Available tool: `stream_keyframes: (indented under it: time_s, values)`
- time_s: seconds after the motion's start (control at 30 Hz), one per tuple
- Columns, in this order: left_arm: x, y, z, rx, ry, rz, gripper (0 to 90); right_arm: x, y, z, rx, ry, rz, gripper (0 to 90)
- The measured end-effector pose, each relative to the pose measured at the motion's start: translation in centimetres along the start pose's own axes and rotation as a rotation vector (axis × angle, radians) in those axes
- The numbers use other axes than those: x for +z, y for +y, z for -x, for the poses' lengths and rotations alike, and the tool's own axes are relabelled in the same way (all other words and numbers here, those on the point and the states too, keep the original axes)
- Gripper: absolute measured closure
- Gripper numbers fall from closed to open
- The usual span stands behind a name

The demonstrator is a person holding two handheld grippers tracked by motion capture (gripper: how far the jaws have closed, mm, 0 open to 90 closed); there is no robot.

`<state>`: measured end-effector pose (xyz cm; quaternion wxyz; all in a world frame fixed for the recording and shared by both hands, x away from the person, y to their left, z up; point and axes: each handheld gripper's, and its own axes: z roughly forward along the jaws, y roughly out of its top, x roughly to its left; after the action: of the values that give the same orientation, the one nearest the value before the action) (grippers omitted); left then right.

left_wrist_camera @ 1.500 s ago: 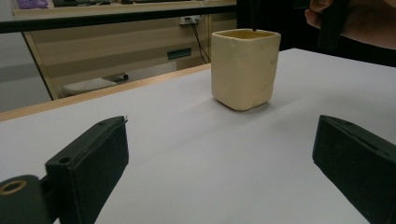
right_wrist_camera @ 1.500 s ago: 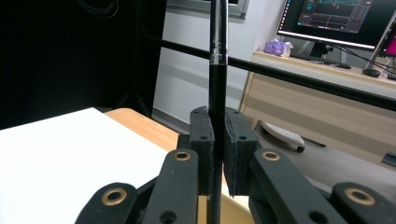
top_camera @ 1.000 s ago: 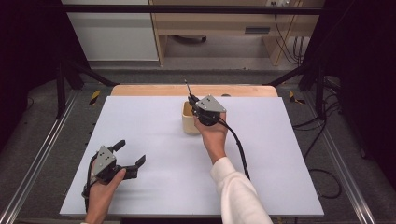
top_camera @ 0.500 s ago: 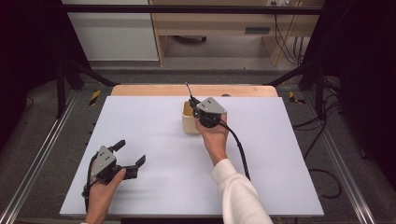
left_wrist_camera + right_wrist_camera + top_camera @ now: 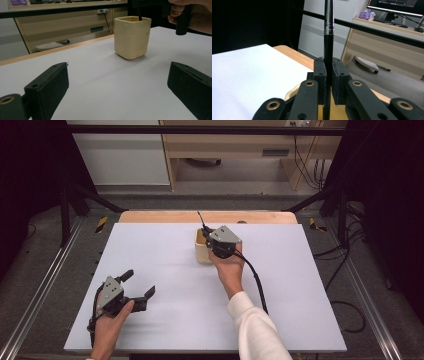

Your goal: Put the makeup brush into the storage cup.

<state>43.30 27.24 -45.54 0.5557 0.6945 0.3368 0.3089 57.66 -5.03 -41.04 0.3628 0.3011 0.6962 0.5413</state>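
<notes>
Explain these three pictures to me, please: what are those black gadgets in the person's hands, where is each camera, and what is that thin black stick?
No robot here: a person holds hand-worked tongs in each hand. One picture looks down from above the white table; the other two come from cameras riding on each tool, looking along its two black jaws. The left tongs are open, near the table's front edge, holding nothing. The right tongs are shut on a thin black stick, perhaps a brush or pen, held upright over a cream square cup, its lower end inside the cup. The cup is the one loose thing standing on the table.
</notes>
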Motion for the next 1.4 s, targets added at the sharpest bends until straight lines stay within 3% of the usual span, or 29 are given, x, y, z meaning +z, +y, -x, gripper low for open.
stream_keyframes:
  time_s: [0.53, 0.73, 0.93, 1.4]
  values:
    - [0.0, 0.0, -0.1, -0.001, 0.003, 0.002, 3.4, -0.1, -0.4, -0.1, 0.004, 0.001, -0.016, 83.2]
    - [-0.1, 0.0, -0.1, -0.003, 0.005, 0.003, 3.4, -0.8, 0.1, -0.2, 0.027, 0.012, -0.014, 65.6]
    - [-0.1, 0.0, -0.1, -0.001, 0.007, 0.003, 3.4, -1.8, 0.6, -0.3, 0.019, 0.018, -0.001, 64.6]
    - [-0.2, 0.0, -0.3, -0.003, 0.013, 0.004, 3.4, -2.2, 1.0, -0.2, 0.028, 0.020, 0.004, 59.6]
